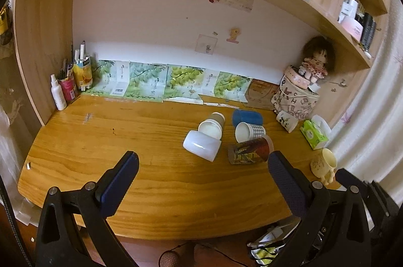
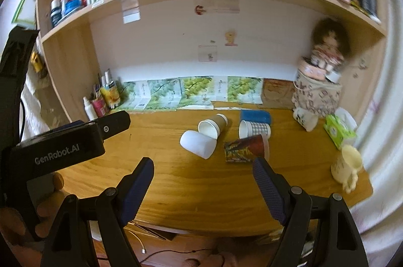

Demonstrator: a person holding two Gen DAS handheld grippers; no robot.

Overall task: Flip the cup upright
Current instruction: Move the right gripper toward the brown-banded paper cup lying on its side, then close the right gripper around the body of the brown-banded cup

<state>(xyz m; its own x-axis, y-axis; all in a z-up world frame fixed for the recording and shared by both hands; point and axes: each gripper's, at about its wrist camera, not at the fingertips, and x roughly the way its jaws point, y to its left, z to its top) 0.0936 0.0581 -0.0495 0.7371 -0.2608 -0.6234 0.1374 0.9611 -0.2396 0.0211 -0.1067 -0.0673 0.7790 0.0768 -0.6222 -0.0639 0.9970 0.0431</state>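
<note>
Between the spread fingers of the left gripper (image 1: pixel 202 163) nothing is held, and the right gripper (image 2: pixel 202 170) stands just as wide and empty; both hang above the near edge of the worktop (image 1: pixel 105 141), short of the cups. Just beyond the right gripper's fingers lies a printed paper cup (image 2: pixel 245 147) on its side. Beside it a white plastic cup (image 2: pixel 197 143), a brown paper cup (image 2: pixel 214 124), a checked paper cup (image 2: pixel 254 129) and a blue cup (image 2: pixel 255 117) are also tipped over, packed close together. This looks like the approach step, with no cup flipped yet. Next I would guess a reach onto the nearest cup's wall, pinching it, then rotating it onto its base clear of its neighbours.
</note>
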